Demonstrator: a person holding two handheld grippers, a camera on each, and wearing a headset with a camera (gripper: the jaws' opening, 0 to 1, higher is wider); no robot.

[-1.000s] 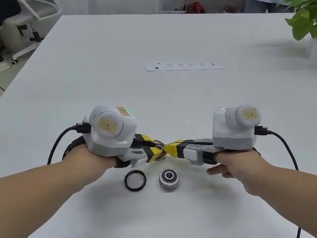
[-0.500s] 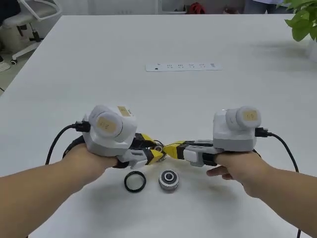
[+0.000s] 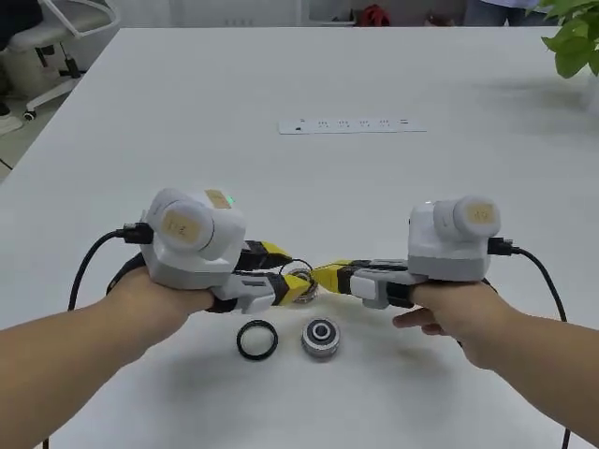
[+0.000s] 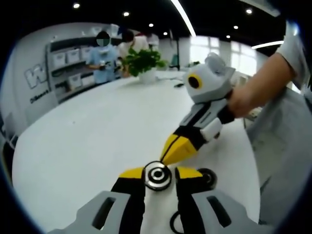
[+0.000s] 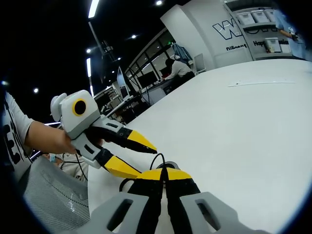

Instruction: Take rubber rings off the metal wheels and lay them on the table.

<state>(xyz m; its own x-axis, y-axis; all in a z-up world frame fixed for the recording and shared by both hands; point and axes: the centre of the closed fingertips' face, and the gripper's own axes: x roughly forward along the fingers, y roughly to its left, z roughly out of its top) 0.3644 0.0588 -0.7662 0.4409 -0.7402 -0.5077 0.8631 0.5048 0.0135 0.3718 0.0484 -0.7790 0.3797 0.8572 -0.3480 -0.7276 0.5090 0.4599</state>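
A small metal wheel [image 3: 298, 280] [image 4: 157, 177] is held off the table between the yellow jaws of my left gripper [image 3: 292, 273] [image 4: 157, 173]. From the right, my right gripper [image 3: 318, 277] [image 5: 163, 172] meets it with jaws closed, pinching a thin black rubber ring [image 5: 157, 157] that loops up off the wheel's rim. In the right gripper view the left gripper [image 5: 146, 158] comes in from the left. On the table below lie a loose black rubber ring [image 3: 255, 340] and a second metal wheel [image 3: 321, 337] [image 4: 207, 178].
A white power strip [image 3: 352, 125] lies flat across the table's middle. A green plant [image 3: 573, 39] stands at the far right corner, an office chair [image 3: 45, 37] beyond the left edge. Black cables trail from both grippers toward me.
My left gripper has rolled and shifted slightly left with the wheel in it. The rubber ring now shows as a loop lifted off the wheel's rim. The right gripper has barely moved.
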